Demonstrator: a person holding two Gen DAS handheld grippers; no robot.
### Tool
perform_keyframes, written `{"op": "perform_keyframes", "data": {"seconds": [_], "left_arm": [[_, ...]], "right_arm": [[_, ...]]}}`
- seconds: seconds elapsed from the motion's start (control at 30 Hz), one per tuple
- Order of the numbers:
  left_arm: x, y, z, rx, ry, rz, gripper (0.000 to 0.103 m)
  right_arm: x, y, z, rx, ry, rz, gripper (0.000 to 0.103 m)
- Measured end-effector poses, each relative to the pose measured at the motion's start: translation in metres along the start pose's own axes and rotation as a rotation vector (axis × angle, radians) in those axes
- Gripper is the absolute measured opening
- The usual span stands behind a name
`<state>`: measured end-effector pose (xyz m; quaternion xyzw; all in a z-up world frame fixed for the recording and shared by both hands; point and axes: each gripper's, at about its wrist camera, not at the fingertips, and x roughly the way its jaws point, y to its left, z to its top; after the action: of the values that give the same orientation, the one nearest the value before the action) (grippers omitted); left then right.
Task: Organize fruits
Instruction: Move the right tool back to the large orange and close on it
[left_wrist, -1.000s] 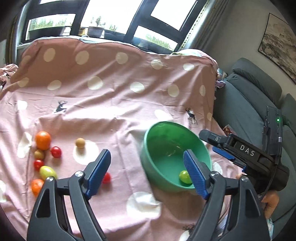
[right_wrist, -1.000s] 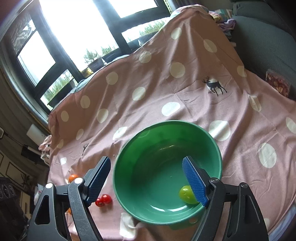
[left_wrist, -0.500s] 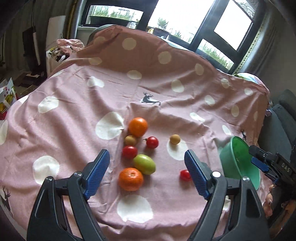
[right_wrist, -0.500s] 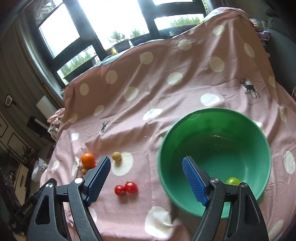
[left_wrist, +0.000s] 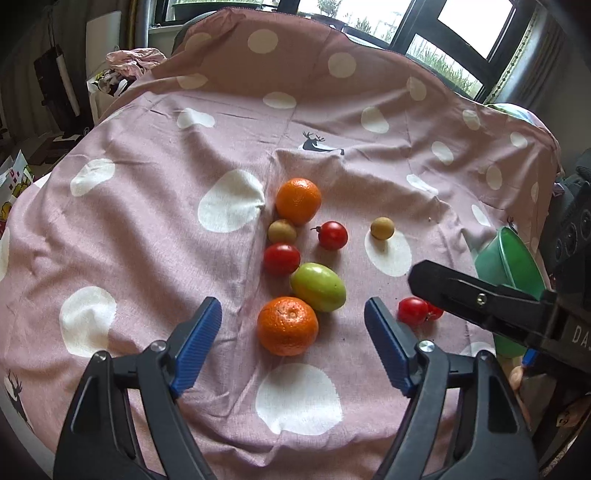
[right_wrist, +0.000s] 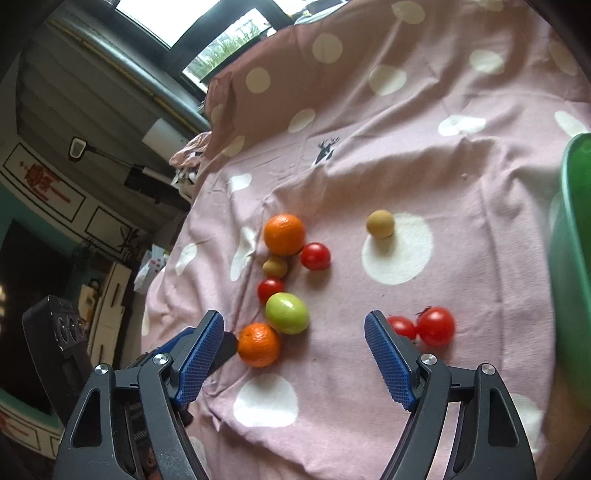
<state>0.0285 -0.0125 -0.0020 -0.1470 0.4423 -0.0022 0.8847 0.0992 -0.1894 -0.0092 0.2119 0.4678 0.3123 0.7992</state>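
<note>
Fruits lie clustered on the pink polka-dot cloth surface (left_wrist: 147, 155): round orange tangerine (left_wrist: 287, 326), oval green fruit (left_wrist: 318, 287), small red tomatoes (right_wrist: 436, 326). Left tongs (left_wrist: 293, 343) and right tongs (right_wrist: 294, 356) gape wide, empty. The left view alone shows the green plastic bowl's (left_wrist: 506, 266) outside, beyond the right tongs' arm.

The supporting surface is covered by a pink polka-dot cloth (left_wrist: 155, 206) with deer prints. Reference item: the green oval fruit (left_wrist: 318, 287); a near orange (left_wrist: 287, 325) touches its near side, a red tomato (left_wrist: 281, 259) sits just beyond it, followed by a small brown fruit (left_wrist: 282, 231), a far orange (left_wrist: 298, 201) and a stemmed tomato (left_wrist: 332, 235). To its right lie a tan ball (left_wrist: 382, 228) on a white dot, two tomatoes (right_wrist: 436, 326) side by side, and the green bowl (left_wrist: 509, 266) at the cloth's right edge.
</note>
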Motion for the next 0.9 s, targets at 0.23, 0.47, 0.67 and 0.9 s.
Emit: {"op": "perform_keyframes", "data": {"seconds": [0.23, 0.47, 0.67, 0.9], "left_arm": [[0.016, -0.011, -0.008, 0.064, 0.059, 0.036, 0.062], [0.026, -0.006, -0.009, 0.063, 0.099, 0.058, 0.058], [0.029, -0.011, -0.012, 0.097, 0.092, 0.088, 0.051], [0.029, -0.014, -0.013, 0.091, 0.086, 0.108, 0.042]], "right_arm": [[0.042, -0.007, -0.003, 0.088, 0.127, 0.125, 0.056], [0.066, -0.009, -0.013, 0.131, 0.195, 0.173, 0.046], [0.076, -0.006, -0.017, 0.128, 0.208, 0.193, 0.043], [0.082, -0.006, -0.018, 0.135, 0.194, 0.215, 0.043]]}}
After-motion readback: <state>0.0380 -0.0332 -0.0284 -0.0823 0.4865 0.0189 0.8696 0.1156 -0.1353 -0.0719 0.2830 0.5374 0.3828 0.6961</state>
